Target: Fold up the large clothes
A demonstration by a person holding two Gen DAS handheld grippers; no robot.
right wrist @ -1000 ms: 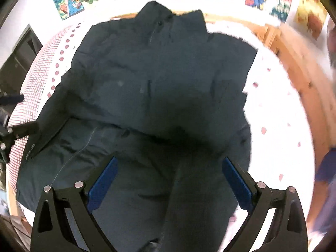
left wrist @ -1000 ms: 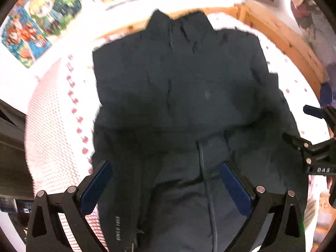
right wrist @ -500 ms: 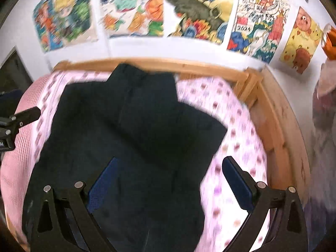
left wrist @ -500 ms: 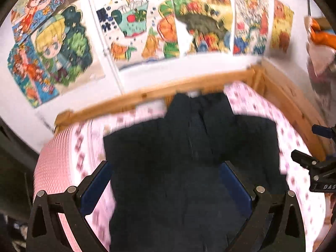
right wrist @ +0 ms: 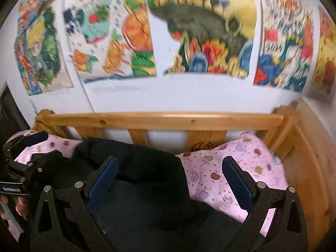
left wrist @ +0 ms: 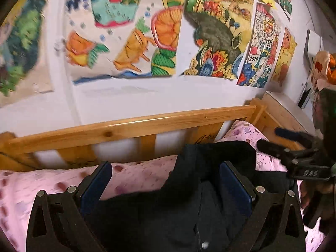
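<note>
A large dark garment (left wrist: 189, 199) lies on the pink patterned bed sheet (left wrist: 134, 178), its collar end near the wooden headboard. My left gripper (left wrist: 166, 180) is open and empty, low over the garment's collar part, with one finger over the sheet and one over the cloth. My right gripper (right wrist: 170, 176) is open and empty, straddling the garment's right edge (right wrist: 147, 180) and the sheet (right wrist: 210, 174). Each gripper shows at the edge of the other's view, the right gripper (left wrist: 298, 157) and the left gripper (right wrist: 25, 159).
A wooden headboard rail (left wrist: 134, 128) stands close ahead, with a wooden side frame (right wrist: 304, 168) on the right. Colourful drawings (right wrist: 199, 31) cover the white wall behind. A dark shelf (right wrist: 8, 109) is at far left.
Both grippers have moved forward along the garment from its lower part to its collar end and tilted up, so the wall and headboard now fill the views. Both stay open.
</note>
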